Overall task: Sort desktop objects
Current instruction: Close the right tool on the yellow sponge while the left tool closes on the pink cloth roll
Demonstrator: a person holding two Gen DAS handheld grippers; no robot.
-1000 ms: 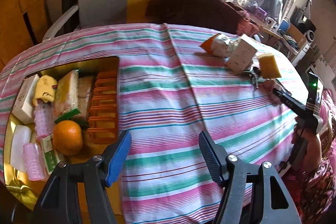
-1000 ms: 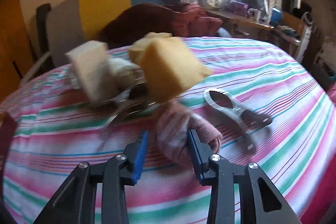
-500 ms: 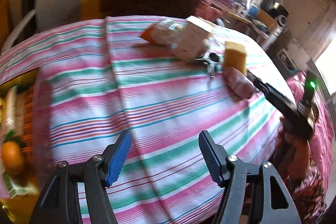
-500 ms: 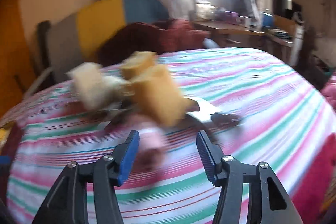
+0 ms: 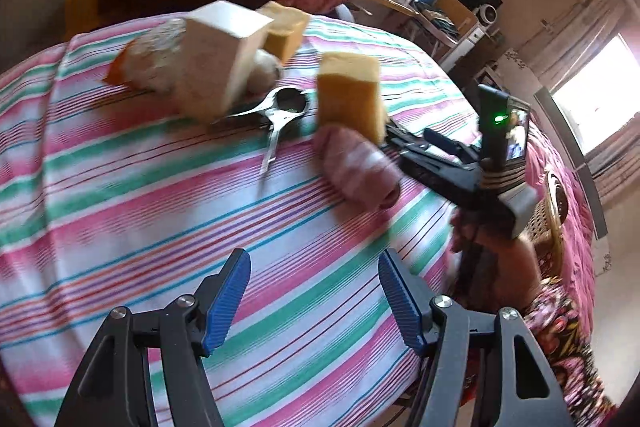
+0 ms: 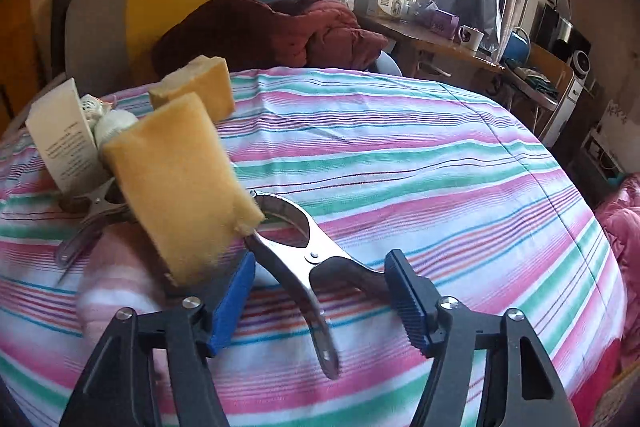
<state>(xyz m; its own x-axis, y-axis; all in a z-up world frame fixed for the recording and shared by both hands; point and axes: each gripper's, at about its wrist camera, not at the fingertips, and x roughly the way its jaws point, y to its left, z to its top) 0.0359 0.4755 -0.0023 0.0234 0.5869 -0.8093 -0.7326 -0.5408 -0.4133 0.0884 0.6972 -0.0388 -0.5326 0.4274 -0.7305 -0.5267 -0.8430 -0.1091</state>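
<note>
Two pairs of tongs show, each with blue ribbed pads on black arms. The left tongs [image 5: 314, 301] are spread wide with nothing between the pads, hanging above a bare stretch of the striped cloth [image 5: 132, 187] that covers the desk. The right tongs [image 6: 320, 299] are opening; a metal clamp [image 6: 298, 247] lies on the cloth with its handle end running between the pads, and neither pad presses on it. In the left view the right tongs reach in from the right side, borne by a hand [image 5: 492, 247] with a patterned sleeve behind it.

Just left of the right tongs' left pad lies a pink striped sock [image 6: 116, 287], rolled up and blurred. A yellow sponge [image 6: 180, 187] stands tilted between the sock and the clamp, its lower corner just beside the left pad. Behind it stands a second yellow sponge [image 6: 200, 87]. To the left a white box [image 6: 64, 135] stands on end, with a small white bundle [image 6: 114, 123] between it and the near sponge. A second metal clamp [image 5: 276, 115] lies at the foot of the box, and an orange packet [image 5: 152, 63] lies behind the box. All these things sit close together toward the far side of the desk.

Beyond the desk a dark red blanket [image 6: 260, 31] is heaped on a grey, yellow and blue chair [image 6: 168, 3].
</note>
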